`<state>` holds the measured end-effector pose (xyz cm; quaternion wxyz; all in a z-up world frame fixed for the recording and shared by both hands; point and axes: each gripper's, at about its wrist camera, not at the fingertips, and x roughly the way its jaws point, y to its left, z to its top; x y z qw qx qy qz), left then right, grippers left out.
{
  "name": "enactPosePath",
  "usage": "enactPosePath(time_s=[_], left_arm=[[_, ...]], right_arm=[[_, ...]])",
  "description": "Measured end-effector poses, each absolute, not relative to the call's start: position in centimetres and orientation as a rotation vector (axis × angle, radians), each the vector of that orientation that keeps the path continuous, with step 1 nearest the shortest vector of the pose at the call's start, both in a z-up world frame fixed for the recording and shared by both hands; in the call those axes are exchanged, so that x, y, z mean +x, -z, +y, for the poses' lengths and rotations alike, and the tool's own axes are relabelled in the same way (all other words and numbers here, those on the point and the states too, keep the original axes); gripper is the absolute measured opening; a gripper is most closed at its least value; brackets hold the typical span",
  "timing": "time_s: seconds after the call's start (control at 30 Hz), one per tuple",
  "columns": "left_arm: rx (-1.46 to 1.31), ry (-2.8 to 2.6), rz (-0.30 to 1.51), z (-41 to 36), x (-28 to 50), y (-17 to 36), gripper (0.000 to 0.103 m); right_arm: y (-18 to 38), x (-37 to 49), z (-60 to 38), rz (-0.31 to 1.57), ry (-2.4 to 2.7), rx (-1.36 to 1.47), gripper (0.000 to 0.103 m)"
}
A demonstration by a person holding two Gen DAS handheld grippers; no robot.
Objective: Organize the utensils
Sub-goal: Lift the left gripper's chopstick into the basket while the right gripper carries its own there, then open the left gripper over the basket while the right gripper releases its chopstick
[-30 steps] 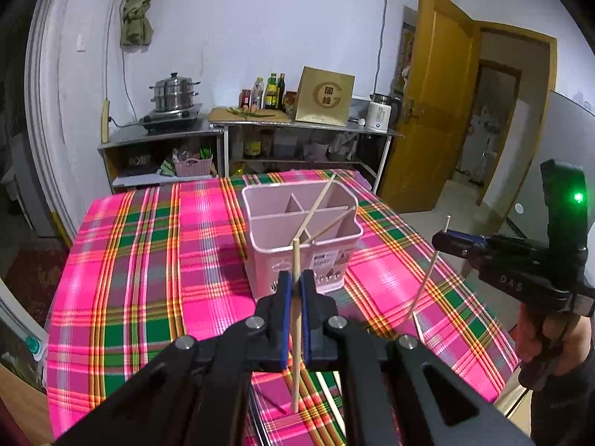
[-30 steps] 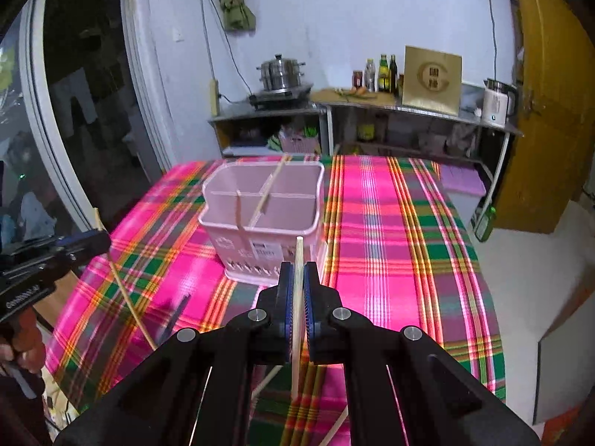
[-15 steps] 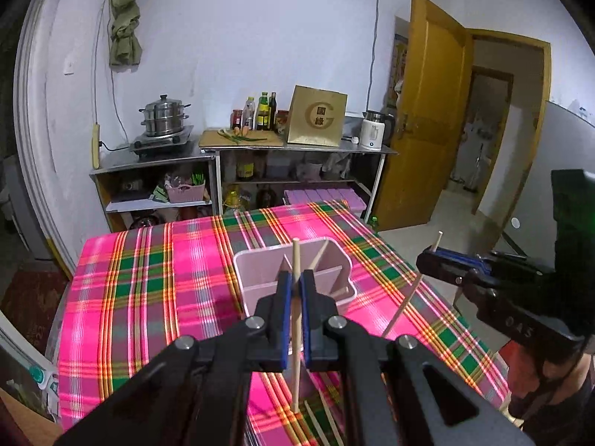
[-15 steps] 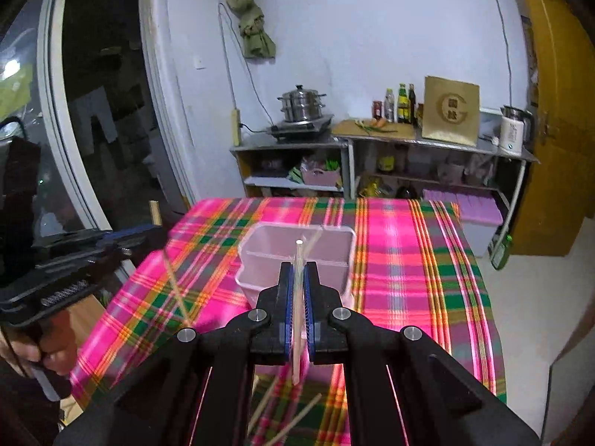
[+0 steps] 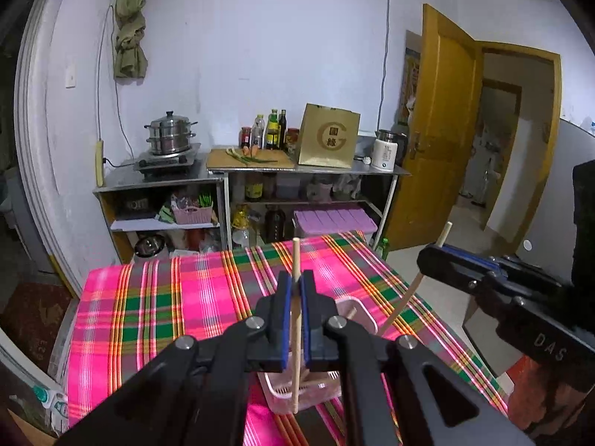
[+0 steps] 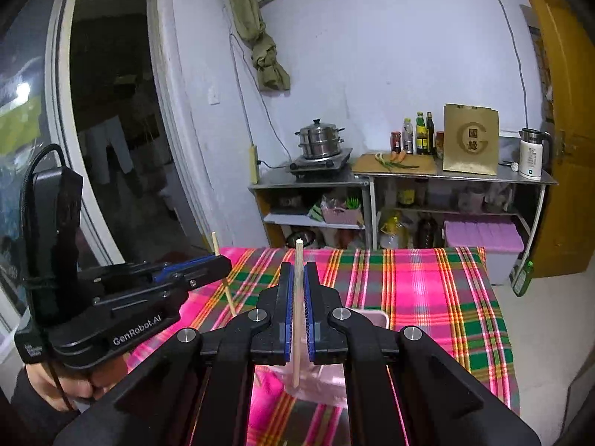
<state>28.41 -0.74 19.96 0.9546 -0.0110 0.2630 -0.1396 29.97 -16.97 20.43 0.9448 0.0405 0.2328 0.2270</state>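
My left gripper [image 5: 295, 282] is shut on a wooden chopstick [image 5: 296, 371] held upright. The pink utensil basket [image 5: 357, 316] sits on the plaid table below it, mostly hidden behind the jaws. My right gripper [image 6: 296, 275] is shut on another upright chopstick [image 6: 296, 345], above the same basket [image 6: 375, 317]. Each gripper shows in the other's view: the right one [image 5: 431, 256] with its slanted chopstick [image 5: 405, 301], the left one [image 6: 219, 260] with its chopstick [image 6: 227, 293].
The table has a pink plaid cloth [image 5: 156, 308]. Behind it stand metal shelves with a steamer pot [image 5: 170, 137], bottles, a cutting board and a kettle [image 5: 386, 154]. A yellow door [image 5: 442, 130] stands open at the right.
Both grippers have risen and tilted up with their chopsticks. The basket has dropped low in both views and is now mostly hidden behind the jaws.
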Motion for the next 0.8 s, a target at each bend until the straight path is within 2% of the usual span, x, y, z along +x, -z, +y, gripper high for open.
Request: enactPosePath(time_s=[0.37,0.8], left_arm=[[-0.055,0.302,0.517,-0.1,31.5,-17.1,0.005],[-0.059,0.289,0.657,0.2,32.1,-10.6,0.006]], right_arm=[[-16.3,34.7,-16.0,0.547,-0.449,0.095,0.005],[-9.6,36.4,-16.5,0.694,-0.422,0.078,0.006]])
